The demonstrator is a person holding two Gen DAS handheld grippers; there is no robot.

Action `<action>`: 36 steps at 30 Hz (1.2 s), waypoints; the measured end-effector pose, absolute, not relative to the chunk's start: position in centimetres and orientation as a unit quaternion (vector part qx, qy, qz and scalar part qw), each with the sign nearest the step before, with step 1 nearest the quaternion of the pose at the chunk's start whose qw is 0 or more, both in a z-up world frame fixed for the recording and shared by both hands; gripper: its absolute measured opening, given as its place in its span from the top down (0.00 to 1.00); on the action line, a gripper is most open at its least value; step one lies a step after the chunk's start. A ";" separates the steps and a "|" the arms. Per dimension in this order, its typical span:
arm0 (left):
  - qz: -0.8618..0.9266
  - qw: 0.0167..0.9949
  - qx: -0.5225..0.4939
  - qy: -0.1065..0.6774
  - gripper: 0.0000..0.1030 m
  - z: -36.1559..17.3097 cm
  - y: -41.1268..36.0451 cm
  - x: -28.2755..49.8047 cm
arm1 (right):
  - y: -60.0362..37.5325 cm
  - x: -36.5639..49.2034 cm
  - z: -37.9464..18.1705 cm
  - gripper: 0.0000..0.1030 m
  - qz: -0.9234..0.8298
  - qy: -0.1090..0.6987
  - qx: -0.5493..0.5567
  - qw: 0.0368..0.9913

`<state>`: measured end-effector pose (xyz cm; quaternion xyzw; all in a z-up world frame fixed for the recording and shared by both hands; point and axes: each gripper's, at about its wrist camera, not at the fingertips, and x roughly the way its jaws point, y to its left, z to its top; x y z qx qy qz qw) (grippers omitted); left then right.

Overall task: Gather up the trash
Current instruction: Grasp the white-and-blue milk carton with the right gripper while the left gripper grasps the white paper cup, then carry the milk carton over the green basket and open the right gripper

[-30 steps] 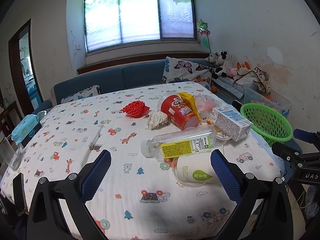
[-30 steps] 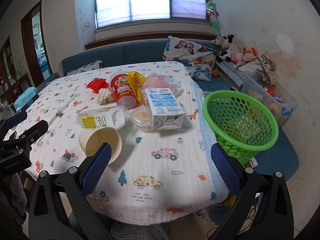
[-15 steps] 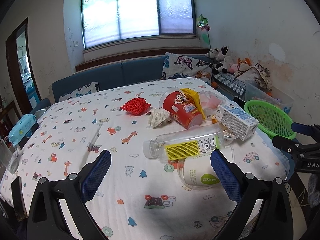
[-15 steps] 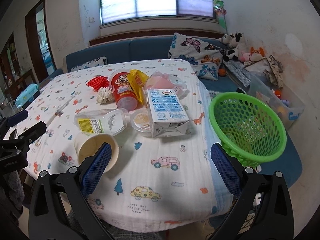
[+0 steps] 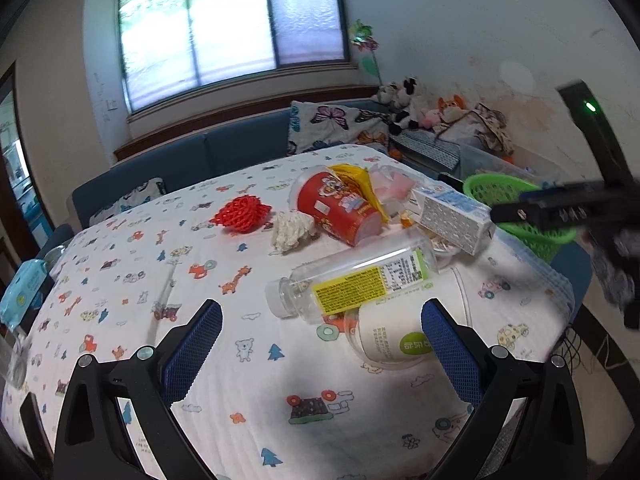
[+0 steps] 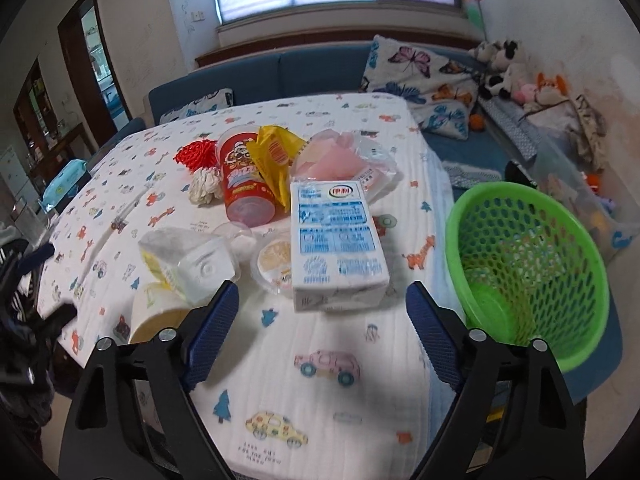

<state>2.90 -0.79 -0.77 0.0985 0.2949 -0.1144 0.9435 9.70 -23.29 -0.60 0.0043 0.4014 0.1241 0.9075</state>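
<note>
Trash lies on the patterned tablecloth [image 5: 120, 280]: a clear plastic bottle [image 5: 356, 280], a white paper cup [image 5: 404, 332], a blue-white milk carton [image 6: 338, 240], a red snack cup [image 6: 244, 176], a yellow wrapper [image 6: 276, 156], a red net [image 5: 240, 214], a crumpled tissue [image 5: 292, 230] and a small lidded cup [image 6: 274, 264]. A green basket [image 6: 528, 264] stands at the table's right edge. My left gripper [image 5: 320, 344] is open and empty, just before the bottle and paper cup. My right gripper [image 6: 320, 328] is open and empty, just before the milk carton.
A blue sofa [image 6: 304, 68] with butterfly pillows [image 6: 412, 64] runs behind the table. Plush toys [image 6: 516, 76] and a clear bin sit at the right wall. A blue wipes pack [image 5: 24, 292] lies at the table's left edge. The right gripper's body [image 5: 580, 204] shows in the left view.
Both grippers have moved closer to the table and the trash. The right gripper has come nearer the milk carton and rises higher in the left view. Both stay open.
</note>
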 end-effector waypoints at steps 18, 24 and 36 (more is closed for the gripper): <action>-0.284 0.886 0.232 0.285 0.07 -3.6 -3.9 3.4 | -22.0 17.5 -3.0 0.30 0.141 0.471 -0.036 0.870; -0.338 0.852 0.310 0.251 0.07 -4.5 -6.2 2.9 | -21.7 18.1 -3.4 0.36 0.145 0.487 -0.034 0.861; -0.398 0.804 0.371 0.238 0.20 -5.5 -8.1 3.8 | -22.3 18.6 -3.7 0.36 0.141 0.494 -0.024 0.858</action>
